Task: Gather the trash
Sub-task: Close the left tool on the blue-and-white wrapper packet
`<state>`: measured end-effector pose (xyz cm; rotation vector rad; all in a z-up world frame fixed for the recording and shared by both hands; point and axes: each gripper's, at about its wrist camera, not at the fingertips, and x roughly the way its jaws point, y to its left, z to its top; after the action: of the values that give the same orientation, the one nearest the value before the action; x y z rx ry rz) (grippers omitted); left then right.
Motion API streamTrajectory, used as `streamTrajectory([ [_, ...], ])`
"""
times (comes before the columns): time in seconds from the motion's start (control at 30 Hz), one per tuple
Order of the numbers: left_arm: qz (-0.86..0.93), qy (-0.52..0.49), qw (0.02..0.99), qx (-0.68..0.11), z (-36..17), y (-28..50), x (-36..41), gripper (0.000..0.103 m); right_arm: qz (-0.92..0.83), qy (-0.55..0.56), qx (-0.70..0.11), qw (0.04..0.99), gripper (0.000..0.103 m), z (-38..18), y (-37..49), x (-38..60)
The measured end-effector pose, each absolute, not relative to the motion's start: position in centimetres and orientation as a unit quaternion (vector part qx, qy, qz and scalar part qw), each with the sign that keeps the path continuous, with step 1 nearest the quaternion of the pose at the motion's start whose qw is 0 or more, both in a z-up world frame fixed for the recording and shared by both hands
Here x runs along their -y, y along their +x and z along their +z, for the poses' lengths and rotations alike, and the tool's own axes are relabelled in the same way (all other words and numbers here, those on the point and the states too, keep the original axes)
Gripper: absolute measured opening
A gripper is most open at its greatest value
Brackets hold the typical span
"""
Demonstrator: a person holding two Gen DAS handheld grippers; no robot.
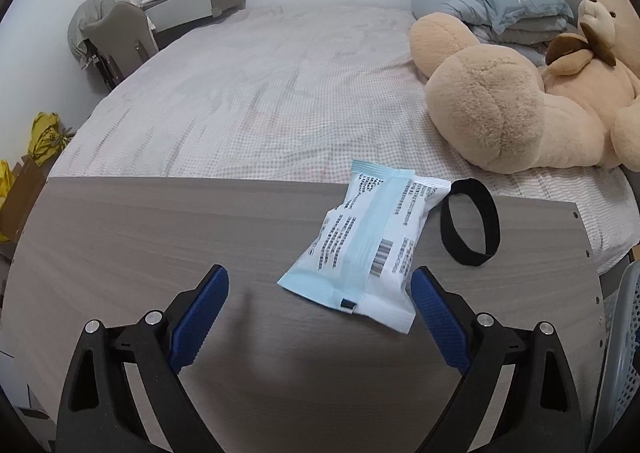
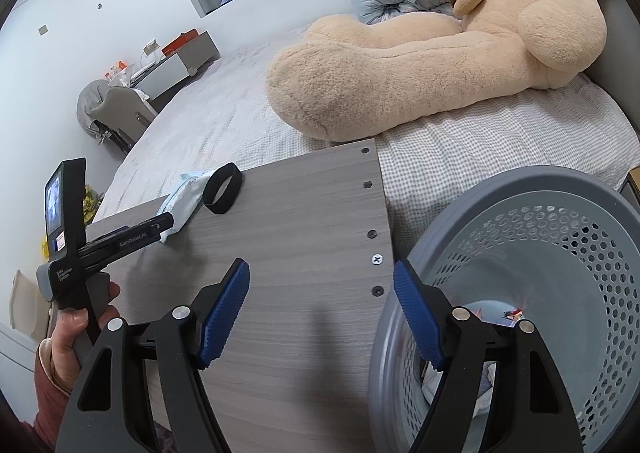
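A white and light-blue snack wrapper lies on the grey wooden table near its far edge. A black elastic band lies just right of it. My left gripper is open and empty, low over the table, with the wrapper's near end between its fingertips. My right gripper is open and empty, over the table's right edge beside a grey perforated bin that holds some trash at its bottom. The right wrist view also shows the wrapper, the band and the left gripper.
Behind the table is a bed with a checked cover, a big tan teddy bear and folded blue bedding. A chair and a desk stand at the far left. The bin shows at the right edge.
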<state>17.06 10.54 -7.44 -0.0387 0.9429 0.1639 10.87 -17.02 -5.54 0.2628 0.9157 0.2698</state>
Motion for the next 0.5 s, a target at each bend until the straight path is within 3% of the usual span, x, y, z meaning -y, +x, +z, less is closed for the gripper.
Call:
streamTrajectory([
  [0.5,0.015,0.003,0.885,-0.466,-7.7,19.6,-10.4,0.091,0.131,0.116,-0.443,0.879,0.071,-5.3,11.0,15.7],
])
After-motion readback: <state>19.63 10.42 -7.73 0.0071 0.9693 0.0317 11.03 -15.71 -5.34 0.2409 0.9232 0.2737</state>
